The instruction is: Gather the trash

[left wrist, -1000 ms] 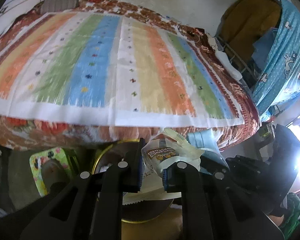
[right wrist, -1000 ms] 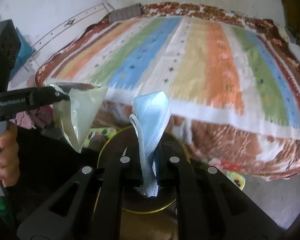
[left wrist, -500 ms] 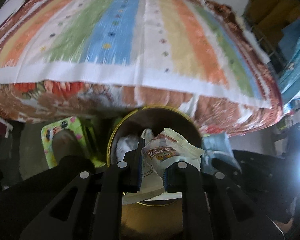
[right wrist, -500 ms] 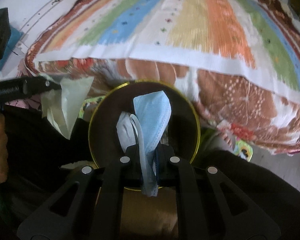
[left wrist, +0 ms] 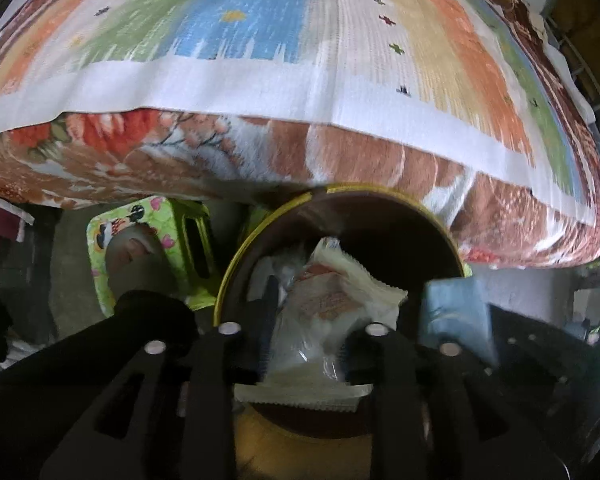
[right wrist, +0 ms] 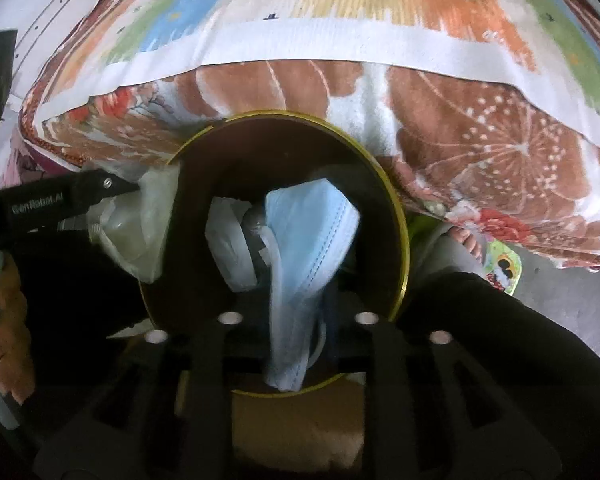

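A round dark bin with a yellow rim (left wrist: pixel 236 272) sits on the floor against the bed, and crumpled white trash (right wrist: pixel 228 248) lies inside. My left gripper (left wrist: pixel 312 320) points down into it. Its jaws are opening, and a white and orange snack wrapper (left wrist: pixel 332 300) hangs loose and blurred between them. My right gripper (right wrist: pixel 296 320) is over the same bin (right wrist: pixel 400 220), jaws opening too, with a blue face mask (right wrist: pixel 312 232) drooping between the parted fingers. In the right wrist view the left gripper (right wrist: pixel 132 188) reaches in from the left with the wrapper (right wrist: pixel 140 232) at the bin's edge.
A bed with a striped sheet (left wrist: pixel 260 60) over a floral blanket (left wrist: pixel 180 160) overhangs the far side of the bin. A green patterned stool (left wrist: pixel 148 240) stands left of the bin. A person's hand (right wrist: pixel 4 320) and a dark-clothed leg (right wrist: pixel 500 340) flank it.
Both grippers have dropped and tilted down over the bin, which now fills the lower view. Both pairs of jaws have spread, and the wrapper and the mask have loosened.
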{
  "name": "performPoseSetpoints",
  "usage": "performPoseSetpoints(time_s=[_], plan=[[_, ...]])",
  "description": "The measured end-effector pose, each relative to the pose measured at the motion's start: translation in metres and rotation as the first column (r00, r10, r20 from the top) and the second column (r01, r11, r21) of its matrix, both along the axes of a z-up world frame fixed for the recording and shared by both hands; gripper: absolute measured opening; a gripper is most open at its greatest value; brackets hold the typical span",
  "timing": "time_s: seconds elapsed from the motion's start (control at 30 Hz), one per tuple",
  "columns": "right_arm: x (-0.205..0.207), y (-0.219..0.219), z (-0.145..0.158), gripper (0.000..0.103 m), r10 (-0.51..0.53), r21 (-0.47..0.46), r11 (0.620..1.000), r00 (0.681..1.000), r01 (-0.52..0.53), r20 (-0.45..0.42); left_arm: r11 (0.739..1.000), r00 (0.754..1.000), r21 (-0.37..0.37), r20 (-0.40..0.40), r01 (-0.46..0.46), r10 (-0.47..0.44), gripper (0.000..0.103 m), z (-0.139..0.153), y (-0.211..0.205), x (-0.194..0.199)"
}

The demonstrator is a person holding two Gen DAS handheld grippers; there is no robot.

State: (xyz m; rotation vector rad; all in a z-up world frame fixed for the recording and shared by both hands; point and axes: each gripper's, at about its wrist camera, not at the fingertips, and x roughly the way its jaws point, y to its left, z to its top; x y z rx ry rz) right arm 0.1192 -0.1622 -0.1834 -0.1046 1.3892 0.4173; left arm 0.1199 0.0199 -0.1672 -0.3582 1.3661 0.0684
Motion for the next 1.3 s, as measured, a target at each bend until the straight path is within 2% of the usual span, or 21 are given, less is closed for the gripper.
performPoseSetpoints(time_s=[0.03, 0.07, 0.17, 0.3, 0.4, 0.57, 0.63, 0.77, 0.83, 0.9, 0.97, 1.03, 1.17, 1.3], plan=[[0.003, 0.000, -0.004, 0.037, -0.015, 0.008, 1.000, 1.000, 0.015, -0.008, 1.000, 1.000, -0.008, 0.000, -0.007, 0.007, 0.049, -0.004, -0.001, 0.004], [0.006, -0.001, -0.007, 0.044, -0.029, 0.015, 0.999, 0.999, 0.029, -0.014, 1.000, 1.000, -0.008, 0.000, -0.011, 0.011, 0.056, -0.006, -0.002, 0.006], [0.010, 0.000, -0.010, 0.052, -0.036, -0.007, 0.999, 0.999, 0.036, -0.006, 0.999, 0.999, 0.013, -0.012, -0.035, 0.036, 0.056, -0.017, -0.001, 0.013], [0.007, 0.001, -0.004, 0.063, -0.027, 0.026, 0.999, 1.000, 0.027, 0.007, 0.998, 0.999, -0.037, 0.003, -0.044, 0.044, 0.056, -0.010, 0.000, 0.013], [0.007, 0.000, 0.002, 0.063, -0.034, 0.035, 0.999, 0.999, 0.033, 0.025, 0.999, 0.998, -0.027, 0.041, -0.045, 0.046, 0.058, 0.004, 0.001, 0.012], [0.002, 0.000, 0.017, 0.063, -0.030, 0.034, 0.999, 0.997, 0.027, 0.073, 0.997, 0.997, -0.056, 0.053, -0.057, 0.060, 0.060, 0.019, 0.006, 0.005], [-0.002, -0.003, 0.027, 0.063, -0.029, 0.054, 0.998, 0.995, 0.024, 0.092, 0.999, 0.997, -0.026, 0.068, -0.044, 0.046, 0.060, 0.033, 0.005, -0.002], [-0.015, -0.014, 0.055, 0.064, -0.041, 0.087, 0.996, 0.988, 0.028, 0.150, 1.000, 0.990, -0.018, 0.144, 0.003, 0.000, 0.067, 0.063, 0.005, -0.019], [-0.019, -0.019, 0.069, 0.066, -0.051, 0.108, 0.994, 0.982, 0.031, 0.183, 0.999, 0.986, -0.040, 0.164, 0.010, -0.004, 0.068, 0.073, 0.006, -0.027], [-0.024, -0.023, 0.086, 0.067, -0.055, 0.120, 0.992, 0.972, 0.028, 0.228, 0.997, 0.980, -0.064, 0.197, 0.030, -0.017, 0.070, 0.088, 0.004, -0.035], [-0.030, -0.024, 0.100, 0.071, -0.041, 0.110, 0.994, 0.960, 0.011, 0.276, 0.997, 0.968, -0.023, 0.243, 0.072, -0.064, 0.077, 0.102, -0.003, -0.044], [-0.036, -0.026, 0.113, 0.073, -0.037, 0.104, 0.995, 0.947, 0.004, 0.318, 0.997, 0.957, 0.010, 0.279, 0.082, -0.082, 0.077, 0.112, -0.003, -0.056], [-0.049, -0.037, 0.137, 0.076, -0.058, 0.146, 0.989, 0.928, 0.004, 0.369, 0.995, 0.941, -0.033, 0.328, 0.099, -0.082, 0.077, 0.122, 0.000, -0.074], [-0.063, -0.045, 0.151, 0.079, -0.083, 0.174, 0.985, 0.914, 0.014, 0.396, 0.990, 0.908, 0.009, 0.396, 0.144, -0.135, 0.080, 0.142, -0.009, -0.095]])
